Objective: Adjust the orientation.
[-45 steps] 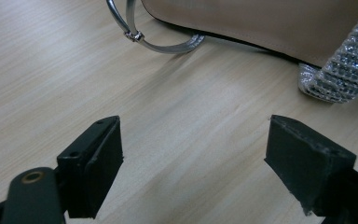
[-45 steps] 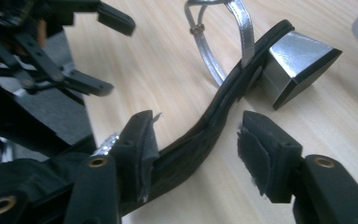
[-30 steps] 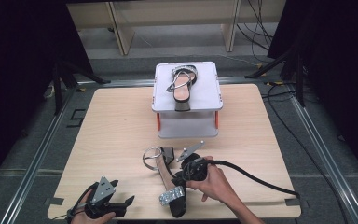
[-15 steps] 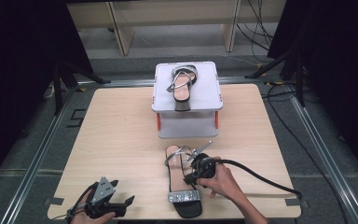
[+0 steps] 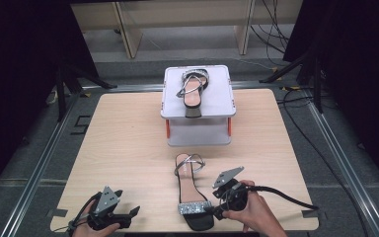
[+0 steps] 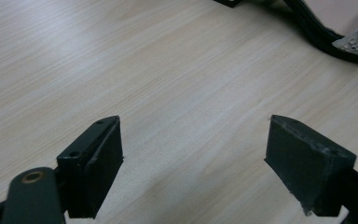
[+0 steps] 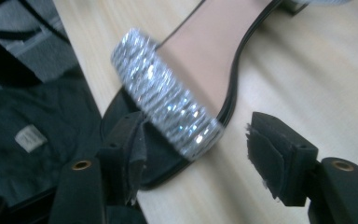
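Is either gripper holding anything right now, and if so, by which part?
Nothing is held. The right gripper has just opened beside the sandal at its glitter strap. The left gripper is open over the table.

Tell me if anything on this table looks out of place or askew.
Mostly tidy. One sandal lies on the white box, but its mate lies on the table, its toe poking past the near edge. The right claw stands open around its glitter strap; the pad facing looks frayed.
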Motion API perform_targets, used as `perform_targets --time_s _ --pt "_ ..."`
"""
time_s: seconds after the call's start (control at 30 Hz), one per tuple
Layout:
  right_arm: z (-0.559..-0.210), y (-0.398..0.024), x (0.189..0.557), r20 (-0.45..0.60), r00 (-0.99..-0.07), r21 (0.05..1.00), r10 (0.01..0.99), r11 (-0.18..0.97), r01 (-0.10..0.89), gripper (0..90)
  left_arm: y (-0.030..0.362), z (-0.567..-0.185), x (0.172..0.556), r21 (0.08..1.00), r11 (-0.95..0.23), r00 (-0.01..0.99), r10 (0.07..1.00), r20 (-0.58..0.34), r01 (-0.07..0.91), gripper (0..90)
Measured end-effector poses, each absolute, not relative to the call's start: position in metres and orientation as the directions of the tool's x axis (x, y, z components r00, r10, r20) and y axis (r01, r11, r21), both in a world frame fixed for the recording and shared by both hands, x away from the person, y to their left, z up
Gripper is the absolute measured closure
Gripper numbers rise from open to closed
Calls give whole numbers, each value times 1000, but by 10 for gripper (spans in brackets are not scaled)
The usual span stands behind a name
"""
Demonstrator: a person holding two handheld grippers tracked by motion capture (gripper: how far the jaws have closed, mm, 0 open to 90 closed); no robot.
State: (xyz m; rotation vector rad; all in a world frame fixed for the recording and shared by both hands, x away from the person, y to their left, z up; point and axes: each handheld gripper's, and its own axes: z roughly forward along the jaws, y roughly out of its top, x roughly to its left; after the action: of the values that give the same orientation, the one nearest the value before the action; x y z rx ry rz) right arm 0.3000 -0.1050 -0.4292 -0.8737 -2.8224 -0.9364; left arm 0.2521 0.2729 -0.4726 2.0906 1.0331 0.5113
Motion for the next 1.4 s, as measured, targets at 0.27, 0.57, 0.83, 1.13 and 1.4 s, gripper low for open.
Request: perform_targets --time_s 0.27,0.57,0.83,1.13,1.4 --pt "-451 -95 296 133 -867 481 481 734 480 375 267 -472 264 755 -409 607 795 18 512 179" --pt "-454 -90 297 115 -871 495 477 733 466 507 250 -468 278 761 -434 629 776 43 483 179" --pt "-447 -103 302 103 -894 490 437 759 428 609 240 -466 288 757 -458 651 757 56 467 179" --pt "-443 -115 313 108 -892 475 439 766 434 724 232 -463 295 766 -460 662 747 60 449 179" --pt "-445 -134 334 75 -854 469 516 737 486 752 223 -459 308 773 -462 677 733 58 434 180"
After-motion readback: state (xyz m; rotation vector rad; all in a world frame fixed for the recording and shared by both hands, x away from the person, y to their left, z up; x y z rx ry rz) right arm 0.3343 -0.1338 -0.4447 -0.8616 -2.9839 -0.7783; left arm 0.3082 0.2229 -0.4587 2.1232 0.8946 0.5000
